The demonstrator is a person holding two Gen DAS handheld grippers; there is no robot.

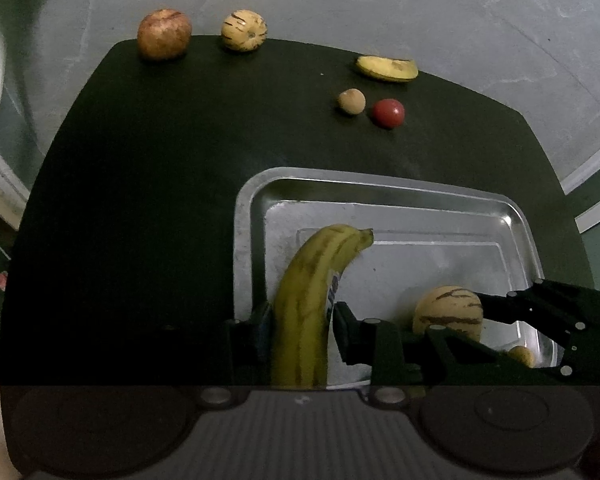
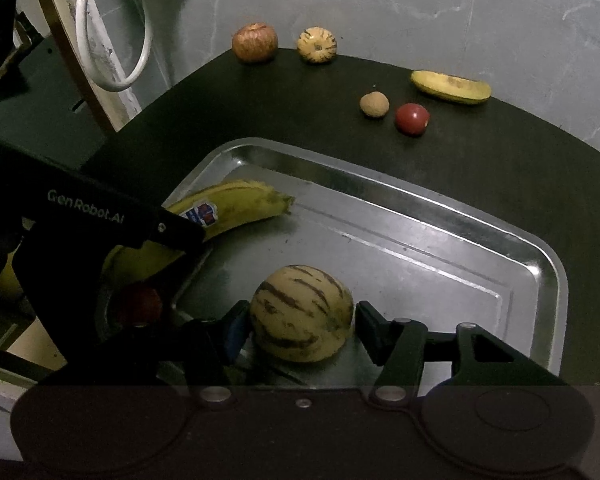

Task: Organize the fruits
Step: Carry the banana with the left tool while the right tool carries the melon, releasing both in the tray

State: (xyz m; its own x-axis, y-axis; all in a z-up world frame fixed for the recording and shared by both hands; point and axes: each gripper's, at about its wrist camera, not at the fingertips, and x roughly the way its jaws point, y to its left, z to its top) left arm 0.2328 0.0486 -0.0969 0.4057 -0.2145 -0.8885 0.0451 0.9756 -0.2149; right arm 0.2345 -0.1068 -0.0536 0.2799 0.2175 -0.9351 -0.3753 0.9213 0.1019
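Two bananas (image 2: 236, 208) (image 2: 452, 87), two striped melons (image 2: 302, 314) (image 2: 317, 45), one apple (image 2: 255, 43), one tray (image 2: 420, 216)

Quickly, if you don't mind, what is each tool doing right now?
Left tool: closed on the banana over the tray.
Right tool: around the striped melon; whether it grips cannot be told.

"GenRobot.AI" in pale letters on the black body of the left gripper (image 2: 112, 236), left middle of the right wrist view. Banana (image 2: 228, 210) carries a blue-and-red brand sticker (image 2: 200, 213), print too small to read. In the left wrist view the same sticker (image 1: 333, 294) sits on the banana (image 1: 308, 300) edge-on, lower centre; blue letters partly visible, not legible. No other text or numbers.
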